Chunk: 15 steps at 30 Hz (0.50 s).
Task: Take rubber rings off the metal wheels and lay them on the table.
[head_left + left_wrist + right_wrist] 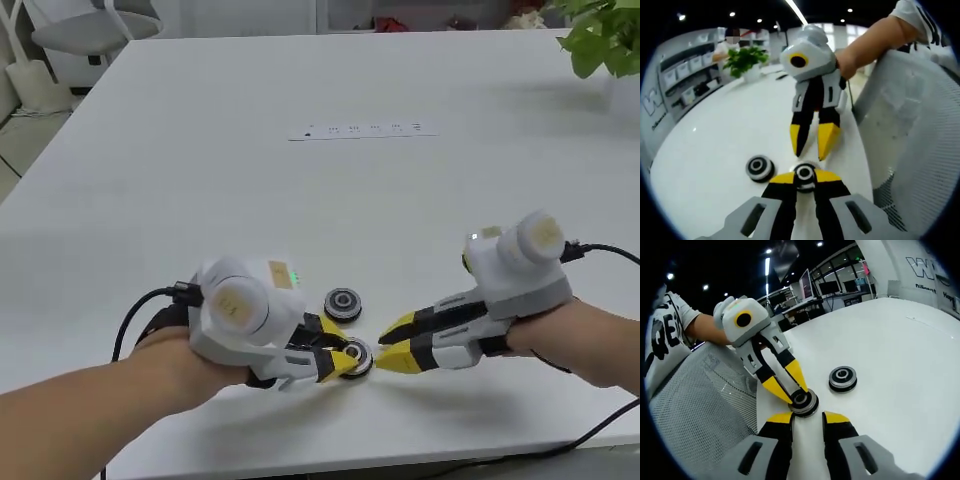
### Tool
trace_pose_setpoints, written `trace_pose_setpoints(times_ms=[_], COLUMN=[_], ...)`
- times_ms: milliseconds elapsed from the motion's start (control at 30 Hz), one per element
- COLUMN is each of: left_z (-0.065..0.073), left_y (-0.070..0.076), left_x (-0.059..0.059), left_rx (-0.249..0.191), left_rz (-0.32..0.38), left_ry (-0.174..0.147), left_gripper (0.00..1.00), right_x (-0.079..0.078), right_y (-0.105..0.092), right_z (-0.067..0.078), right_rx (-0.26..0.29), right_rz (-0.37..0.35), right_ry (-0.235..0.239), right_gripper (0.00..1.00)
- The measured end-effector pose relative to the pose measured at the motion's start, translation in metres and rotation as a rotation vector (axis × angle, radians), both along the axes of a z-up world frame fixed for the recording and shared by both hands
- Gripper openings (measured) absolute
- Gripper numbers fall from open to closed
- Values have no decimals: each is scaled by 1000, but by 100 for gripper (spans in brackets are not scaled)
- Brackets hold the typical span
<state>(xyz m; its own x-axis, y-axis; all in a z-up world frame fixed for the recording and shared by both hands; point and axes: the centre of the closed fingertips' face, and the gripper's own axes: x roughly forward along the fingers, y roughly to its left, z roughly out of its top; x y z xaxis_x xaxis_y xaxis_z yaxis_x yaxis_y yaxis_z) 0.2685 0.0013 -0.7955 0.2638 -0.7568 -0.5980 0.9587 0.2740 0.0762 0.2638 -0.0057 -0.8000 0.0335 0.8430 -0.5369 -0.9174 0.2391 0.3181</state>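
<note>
"Clamping a wheel (355, 358) near the front edge of the desk (300, 210), the left gripper (340, 362) covers most of it in the head view. Can the rubber be made out at all?"

"Better in the right gripper view. There the wheel shows its hub and a dark rubber ring (814, 403) around the rim, pinched from both sides by the left gripper's yellow tips. Whether it rests on the desk or hangs just above cannot be told."

"And the right gripper (380, 347)?"

"Its jaws stand parted with nothing between them, the tips just short of the held wheel. The left gripper view meets it head-on and shows the gap plainly."

"What of the second wheel (343, 303)?"

"It lies flat on the desk just beyond the held one, ring on, touching neither gripper."

"Anything cut off?"

"Both forearms leave the head view at its lower edge. A plant (605, 35) is clipped by the top right corner, an office chair (90, 25) by the top left. The power strip (362, 131) at mid-desk is too small to read. The gripper views add a mesh chair back (910, 150) beside the desk."
</note>
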Motion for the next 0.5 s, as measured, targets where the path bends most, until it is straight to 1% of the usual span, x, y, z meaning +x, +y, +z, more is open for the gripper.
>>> trace_pose_setpoints(times_ms=[67,133,200,300,400,500], left_z=[0,0,0,0,0,0], left_y=[0,0,0,0,0,0], left_x=[0,0,0,0,0,1], left_rx=[1,1,1,1,0,0], left_rz=[0,0,1,1,1,2], left_ry=[0,-1,0,-1,0,0], left_gripper=[13,13,13,13,13,13], right_x=[-1,7,8,6,2,2], right_y=[3,2,5,7,9,9], right_z=[0,0,-1,-3,-7,-8], right_rx=[-7,-16,-24,-29,-47,-53], right_rz=[11,9,17,29,54,61], right_ry=[-23,-59,-77,-89,-102,-111], right_gripper=[23,24,26,26,25,22])
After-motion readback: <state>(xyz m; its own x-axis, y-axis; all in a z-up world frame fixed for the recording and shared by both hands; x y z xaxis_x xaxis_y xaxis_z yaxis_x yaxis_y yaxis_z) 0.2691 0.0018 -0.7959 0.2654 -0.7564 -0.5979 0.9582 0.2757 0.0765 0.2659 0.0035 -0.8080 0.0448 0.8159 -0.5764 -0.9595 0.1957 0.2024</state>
